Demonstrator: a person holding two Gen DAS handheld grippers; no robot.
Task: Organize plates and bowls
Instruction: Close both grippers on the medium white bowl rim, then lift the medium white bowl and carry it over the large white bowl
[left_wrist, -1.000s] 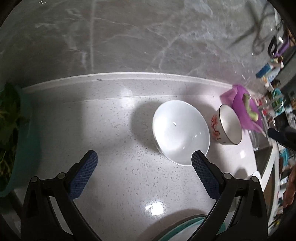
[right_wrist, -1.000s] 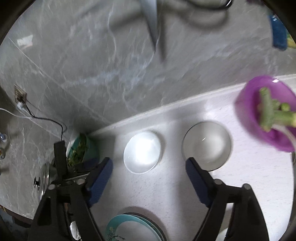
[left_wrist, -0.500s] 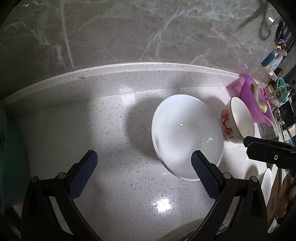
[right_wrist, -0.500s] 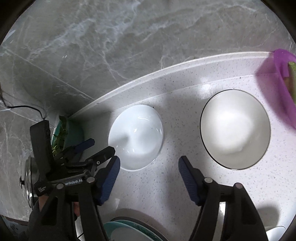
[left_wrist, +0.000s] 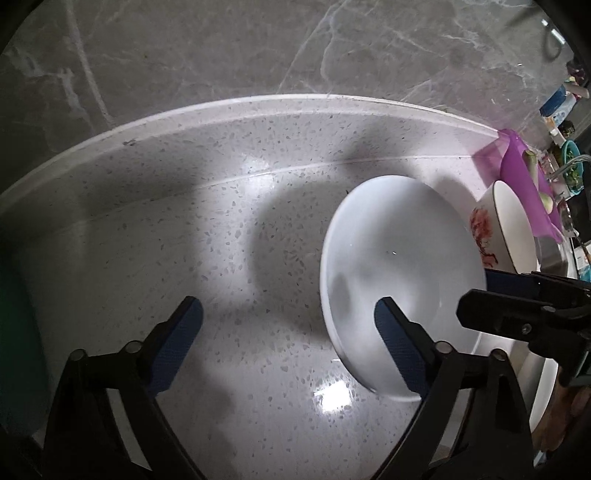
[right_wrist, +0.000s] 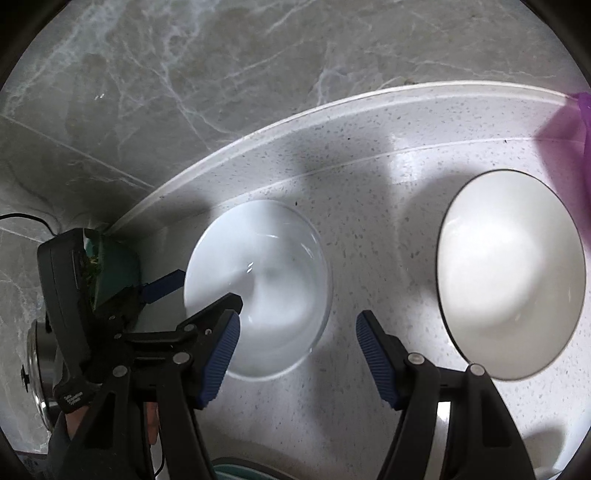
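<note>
Grippers L (left_wrist: 284, 321) & R (right_wrist: 295, 332) open, flanking white bowl (right_wrist: 258, 288).

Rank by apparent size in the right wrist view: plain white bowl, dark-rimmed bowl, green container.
1-2. Plain white bowl and dark-rimmed bowl: look alike, and fisheye distortion leaves it unsure.
3. Green container: smallest, partly hidden.

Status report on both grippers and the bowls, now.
Left gripper open, one jaw over the white bowl. Right gripper open, empty, between white bowl and dark-rimmed bowl. Both bowls on countertop. Nothing blocking.
</note>
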